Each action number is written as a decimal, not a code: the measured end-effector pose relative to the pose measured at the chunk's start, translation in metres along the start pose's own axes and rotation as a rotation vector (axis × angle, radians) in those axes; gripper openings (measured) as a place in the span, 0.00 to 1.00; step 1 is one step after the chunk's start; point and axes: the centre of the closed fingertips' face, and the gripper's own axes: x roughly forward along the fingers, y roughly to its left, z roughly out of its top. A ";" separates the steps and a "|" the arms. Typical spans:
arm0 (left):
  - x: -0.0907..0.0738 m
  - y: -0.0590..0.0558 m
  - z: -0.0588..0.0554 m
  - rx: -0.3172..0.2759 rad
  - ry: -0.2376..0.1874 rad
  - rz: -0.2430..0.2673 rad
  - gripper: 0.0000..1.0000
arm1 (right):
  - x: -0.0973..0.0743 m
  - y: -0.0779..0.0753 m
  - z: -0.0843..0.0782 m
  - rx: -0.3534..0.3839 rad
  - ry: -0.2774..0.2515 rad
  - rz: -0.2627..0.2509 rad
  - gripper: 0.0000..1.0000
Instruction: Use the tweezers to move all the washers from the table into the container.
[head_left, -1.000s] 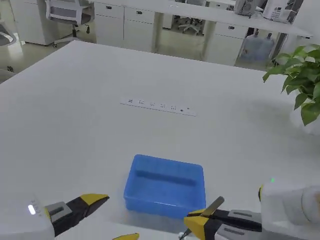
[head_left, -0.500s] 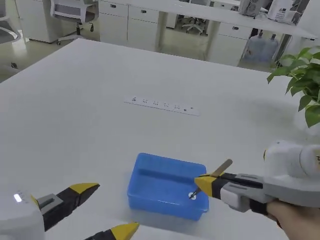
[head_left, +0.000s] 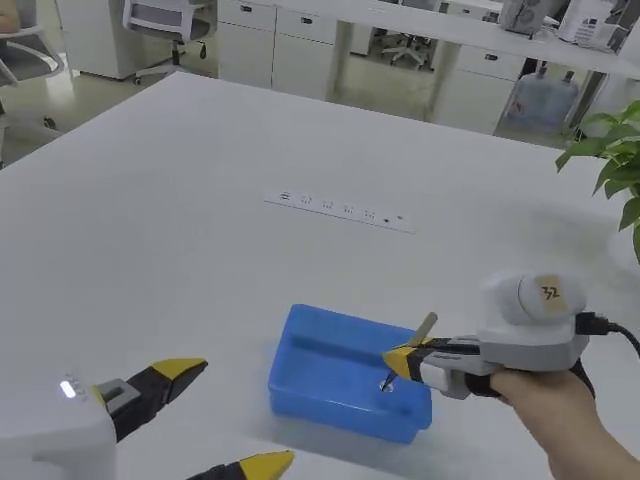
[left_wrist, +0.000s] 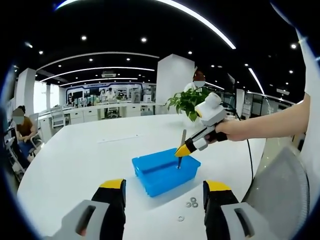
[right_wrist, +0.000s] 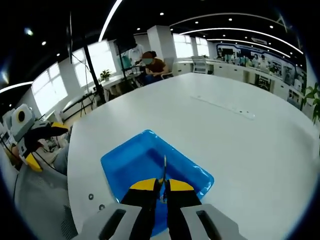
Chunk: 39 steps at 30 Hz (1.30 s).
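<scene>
Over the blue container (head_left: 340, 408), my right tongs (head_left: 398, 362) are clenched on the tweezers (head_left: 426, 327), whose tip points down inside the walls. Whether a washer sits in the tip is too small to tell. I'd lower further, then ease the squeeze gently so nothing bounces out. My left tongs (head_left: 235, 415) hang released, near the loose washers (left_wrist: 191, 202) lying on the tabletop (head_left: 200, 200) just beside the container.

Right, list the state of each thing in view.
right gripper, shut on tweezers
left gripper, open, empty
tweezers, held, tips pointing down into container
container, upright, open-topped
washers, loose on table beside container
</scene>
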 end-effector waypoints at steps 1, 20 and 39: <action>0.000 0.000 0.000 0.001 0.000 0.002 0.64 | 0.000 0.000 0.000 -0.001 0.001 -0.002 0.03; 0.000 0.006 -0.002 -0.013 0.009 0.020 0.72 | -0.009 -0.006 0.001 0.020 -0.020 -0.052 0.03; 0.001 0.003 -0.004 -0.007 0.015 0.007 0.76 | -0.057 0.066 0.016 0.053 -0.171 0.080 0.03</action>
